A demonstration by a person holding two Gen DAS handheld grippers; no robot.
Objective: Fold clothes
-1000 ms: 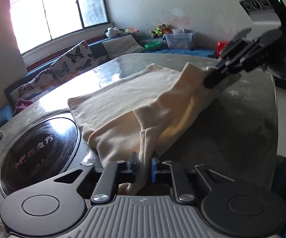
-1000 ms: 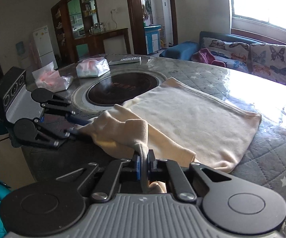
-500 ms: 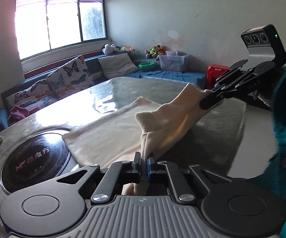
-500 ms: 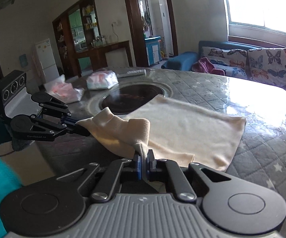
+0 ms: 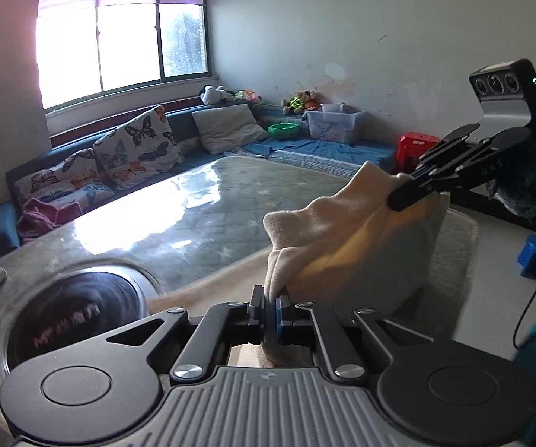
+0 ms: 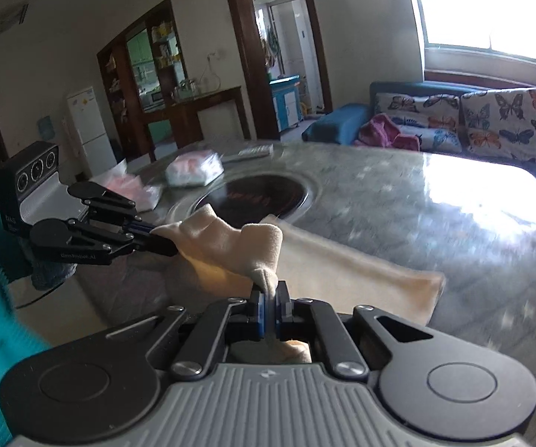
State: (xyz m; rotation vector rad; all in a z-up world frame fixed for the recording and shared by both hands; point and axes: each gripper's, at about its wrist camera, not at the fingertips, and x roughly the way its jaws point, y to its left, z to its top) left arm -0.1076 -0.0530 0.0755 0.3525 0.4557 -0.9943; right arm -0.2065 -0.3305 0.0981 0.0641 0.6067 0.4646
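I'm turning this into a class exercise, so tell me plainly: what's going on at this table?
A person holds a gripper in each hand and is folding a cream garment. The left gripper and the right gripper are each shut on a pinch of one edge, which is lifted off the table. The cloth between them sags in a soft fold, while the far part lies flat on the tabletop beside the round black inset. The fold is not yet laid down.
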